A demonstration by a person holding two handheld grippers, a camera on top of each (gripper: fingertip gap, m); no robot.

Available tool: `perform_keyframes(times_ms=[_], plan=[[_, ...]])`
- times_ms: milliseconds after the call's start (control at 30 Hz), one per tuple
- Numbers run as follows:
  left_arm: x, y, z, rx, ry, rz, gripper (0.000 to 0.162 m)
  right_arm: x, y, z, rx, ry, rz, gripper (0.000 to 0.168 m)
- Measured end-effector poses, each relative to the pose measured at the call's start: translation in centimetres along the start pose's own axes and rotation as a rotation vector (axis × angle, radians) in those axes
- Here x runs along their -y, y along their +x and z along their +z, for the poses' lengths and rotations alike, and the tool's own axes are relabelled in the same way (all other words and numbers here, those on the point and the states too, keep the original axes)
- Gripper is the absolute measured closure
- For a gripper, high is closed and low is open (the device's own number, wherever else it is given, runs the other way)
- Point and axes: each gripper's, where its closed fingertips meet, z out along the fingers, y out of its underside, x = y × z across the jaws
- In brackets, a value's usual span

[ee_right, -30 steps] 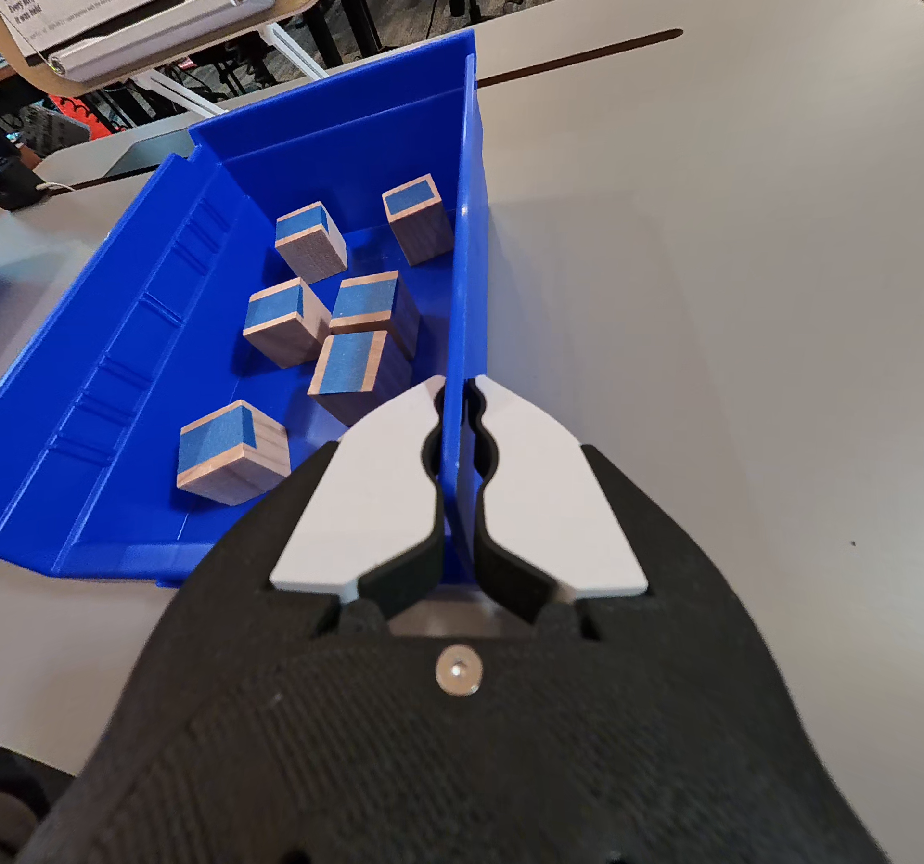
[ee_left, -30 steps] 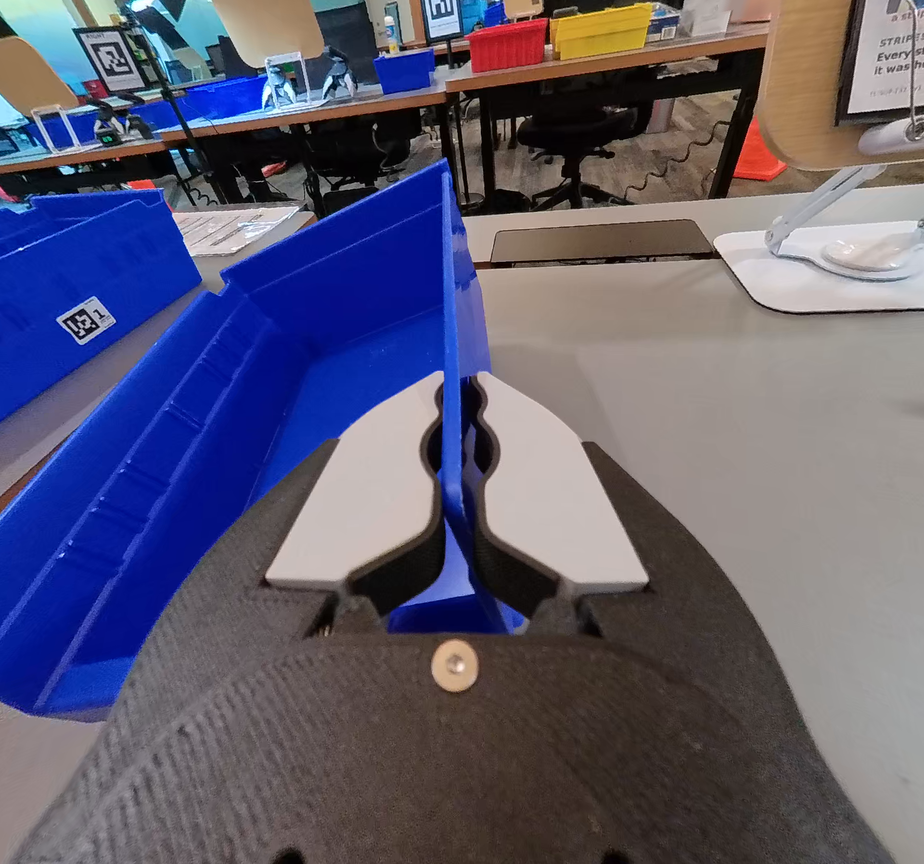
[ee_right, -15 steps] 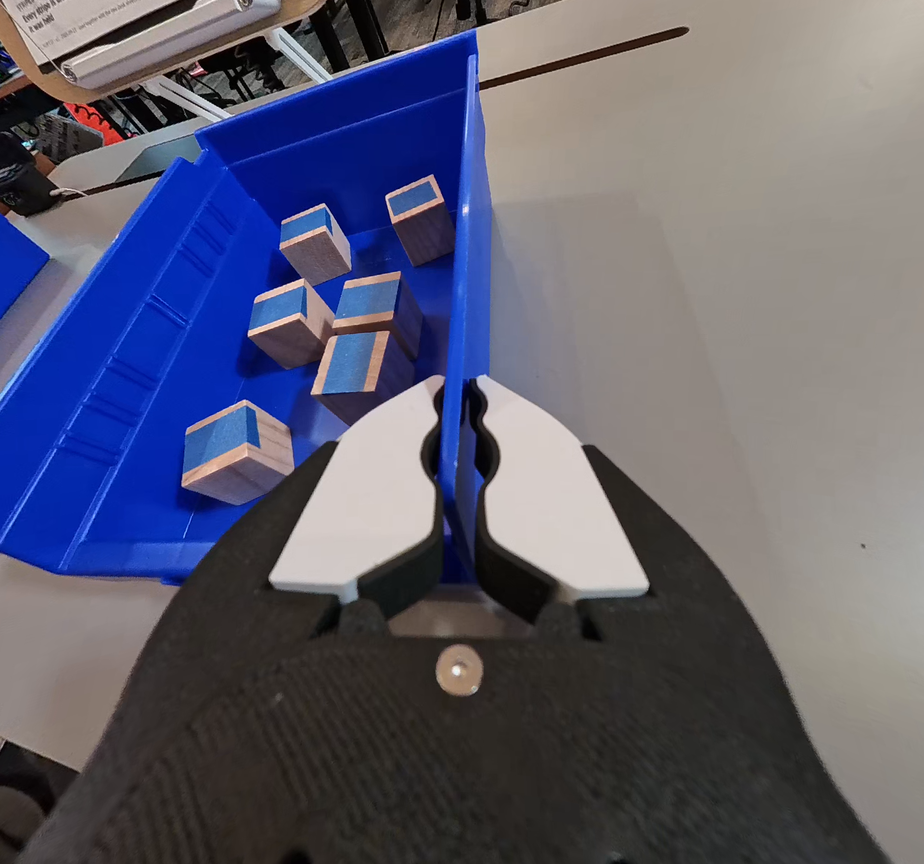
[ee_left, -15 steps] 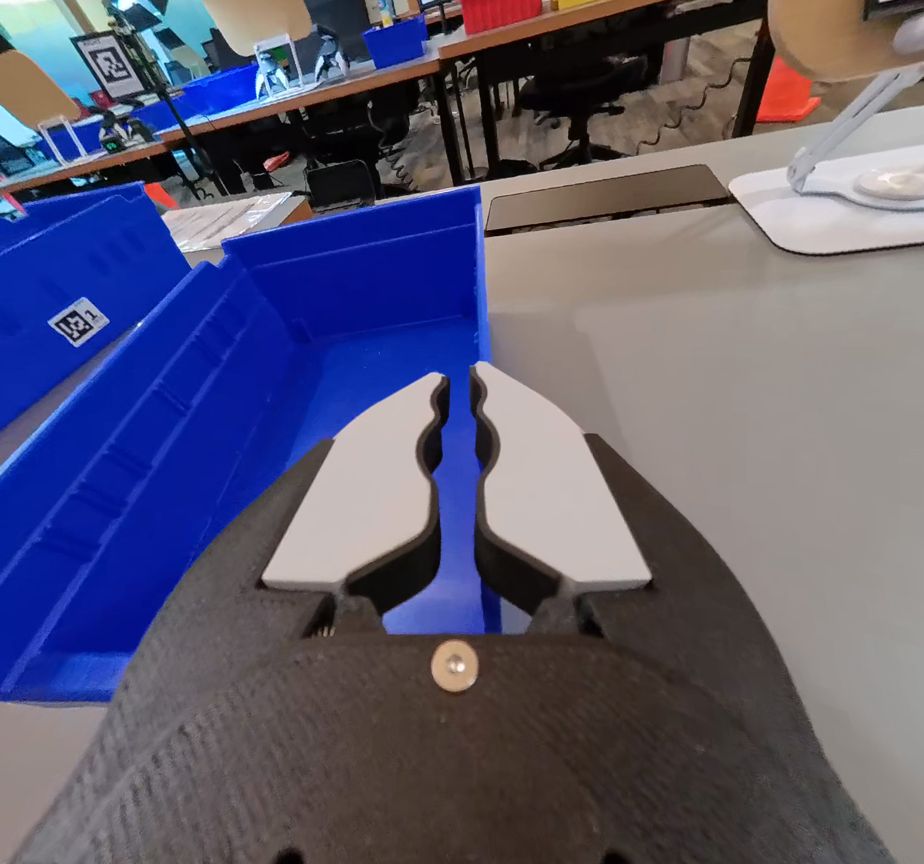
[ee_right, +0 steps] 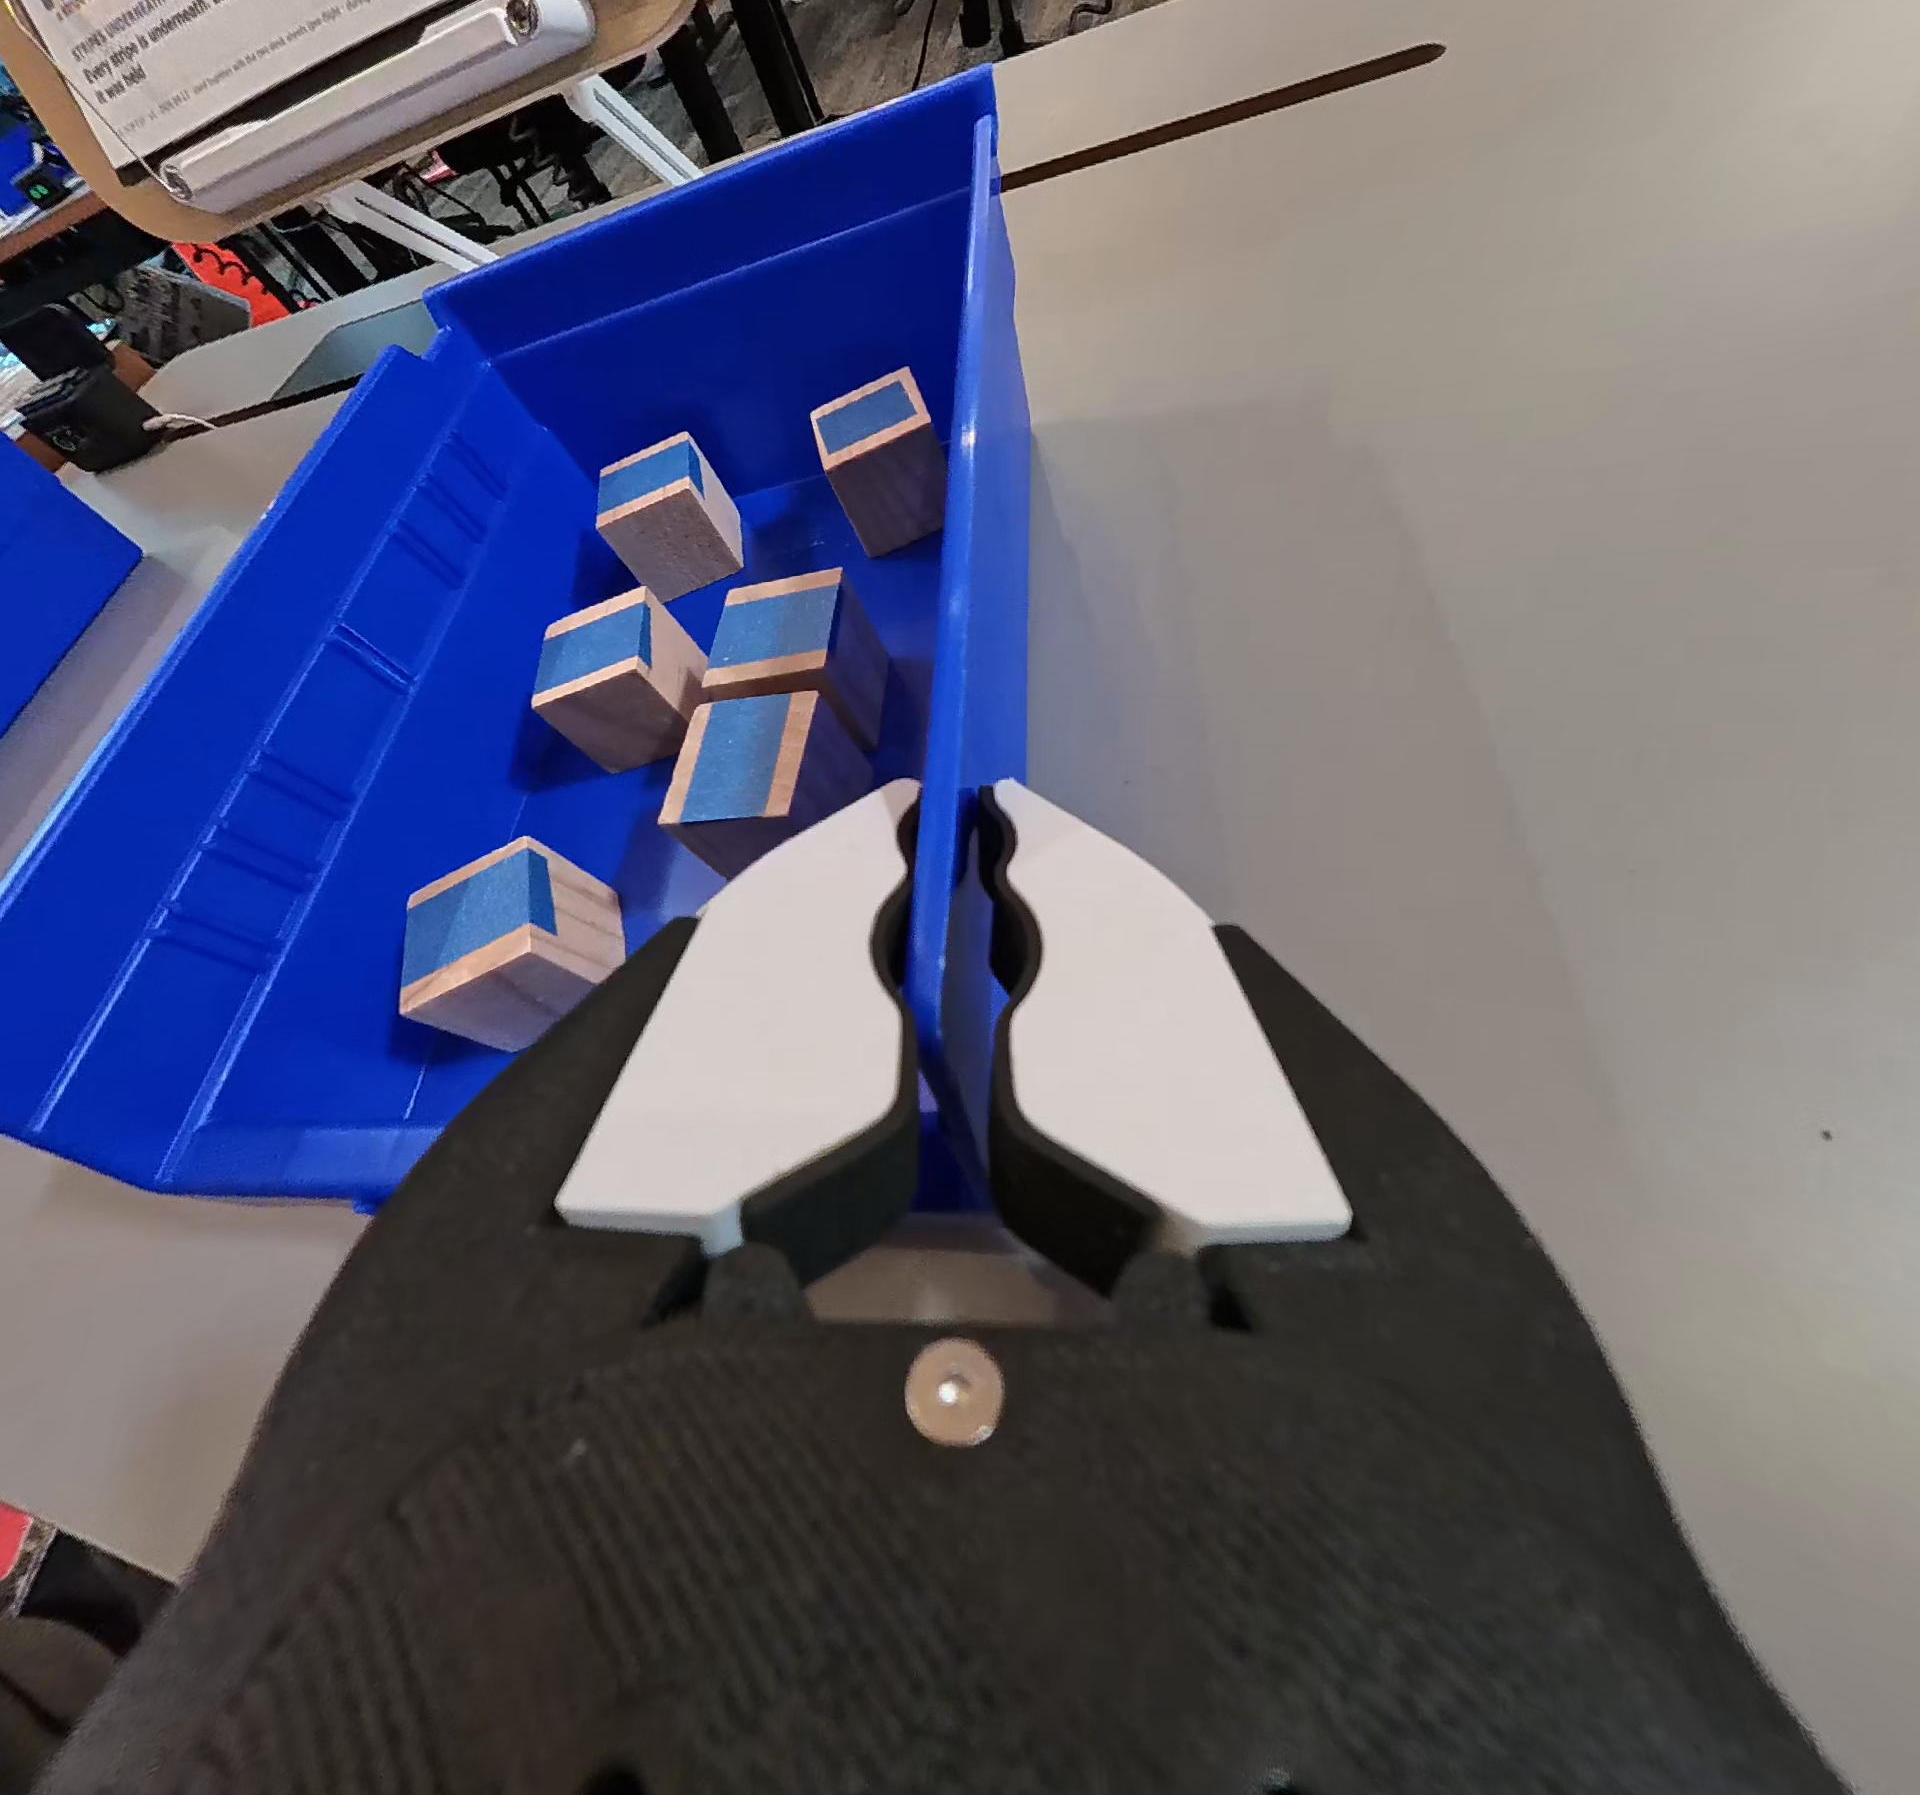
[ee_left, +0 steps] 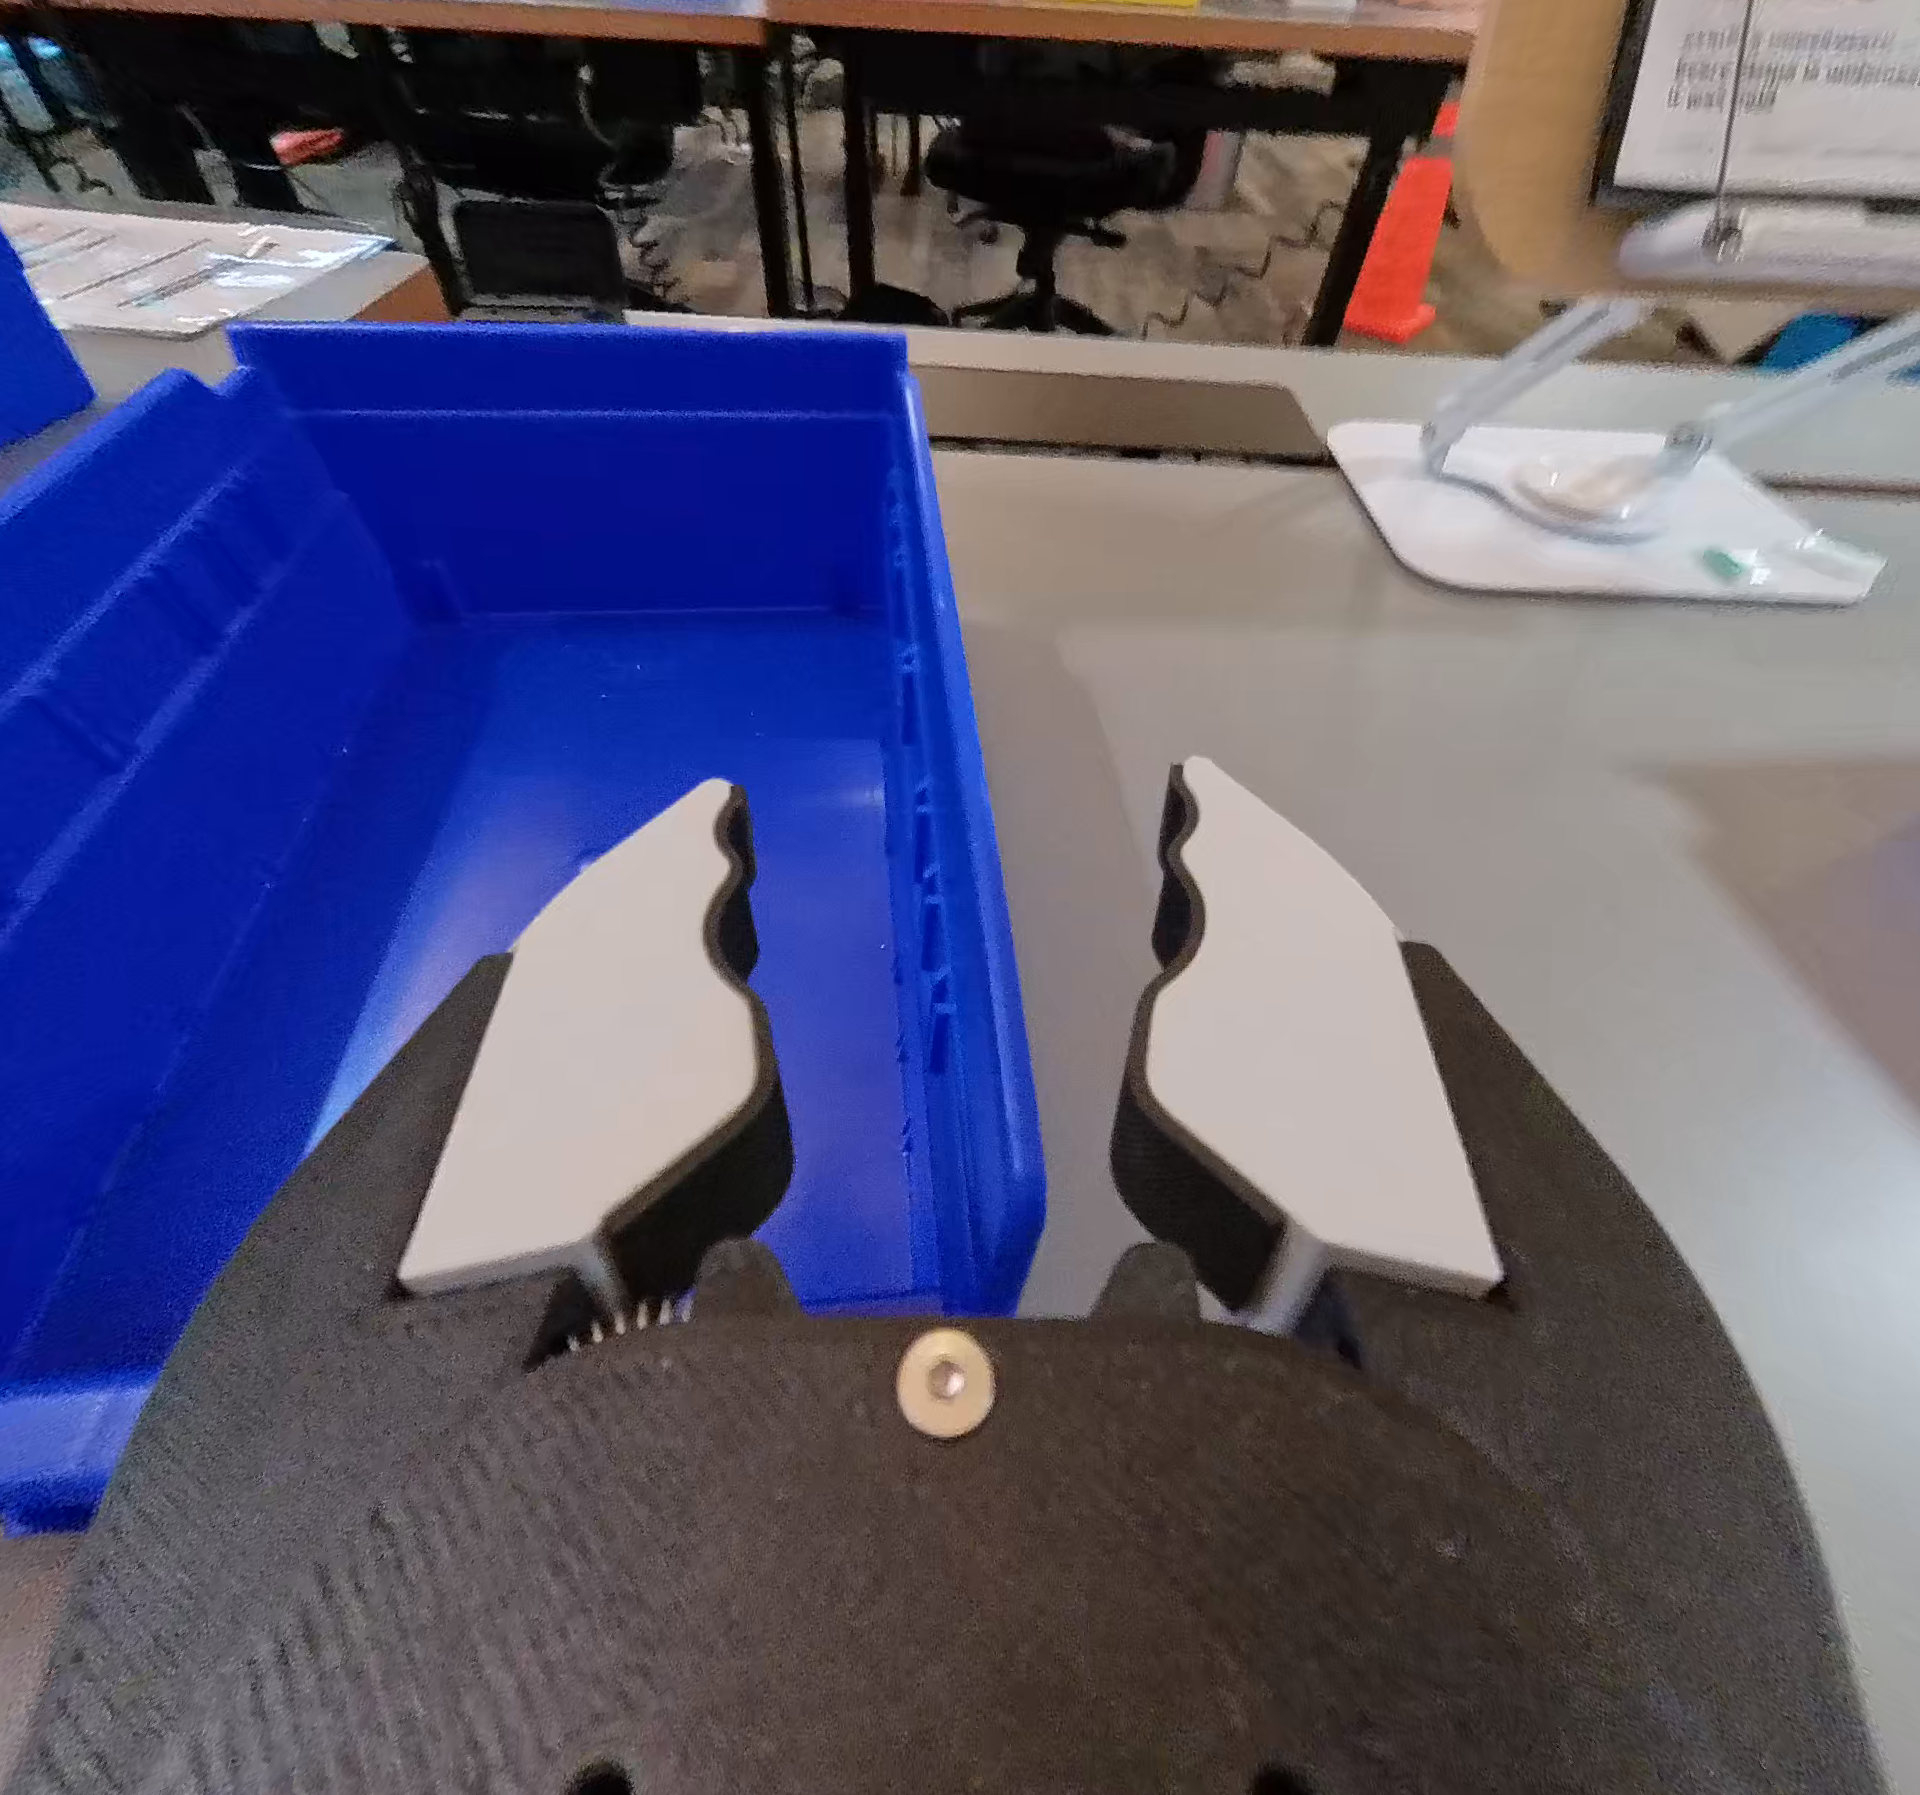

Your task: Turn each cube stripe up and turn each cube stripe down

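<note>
Right gripper (ee_right: 951, 795) clamps bin wall (ee_right: 961, 540); left gripper (ee_left: 956, 789) spread; 6 cubes (ee_right: 774, 758) inside.

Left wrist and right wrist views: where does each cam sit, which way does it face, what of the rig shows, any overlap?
Left wrist view: on the left tool, looking forward and slightly down along its open fingers, across an empty blue bin and grey table toward the room; only its own fingers and black body show.
Right wrist view: on the right tool, looking steeply down, shut on the wall of a blue bin holding cubes; only its own fingers show.
Shared: the grey table; whether it is one bin, I cannot tell.
</note>
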Motion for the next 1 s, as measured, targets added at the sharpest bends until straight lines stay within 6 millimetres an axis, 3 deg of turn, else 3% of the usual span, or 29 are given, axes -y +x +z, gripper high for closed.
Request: perform_keyframes(times_ms=[67,133,233,400,567,767,900,1000], plan=[[-2.4,-1.3,1.2,0.095,-0.132,0.18,0.093,0.0,0.0,0.0,0.009,0.001,0.011,0.159],[-4.5,-2.4,2.0,0.192,-0.267,0.367,0.123,0.0,-0.1,0.0,0.02,0.003,0.028,0.158],[-3.7,-1.2,2.0,0.161,-0.221,0.37,0.152,0.0,-0.1,0.0,0.03,0.004,0.043,0.157],[-3.5,-1.7,1.5,0.114,-0.233,0.309,0.153,0.0,-0.1,0.0,0.033,0.004,0.053,0.157],[-0.3,-1.8,0.2,0.126,-0.109,0.275,0.151,-0.2,-1.5,0.1,0.099,-0.029,0.03,0.154],[1.6,-1.7,-2.8,0.156,-0.031,0.289,0.153,-0.6,-6.4,2.7,0.168,-0.048,0.042,0.154],[3.8,-2.2,-5.6,0.205,0.074,0.29,0.154,-1.1,-11.3,5.0,0.251,-0.053,0.149,0.154],[5.3,-2.6,-7.7,0.217,0.122,0.28,0.155,-1.2,-15.8,7.2,0.287,-0.051,0.062,0.159]])
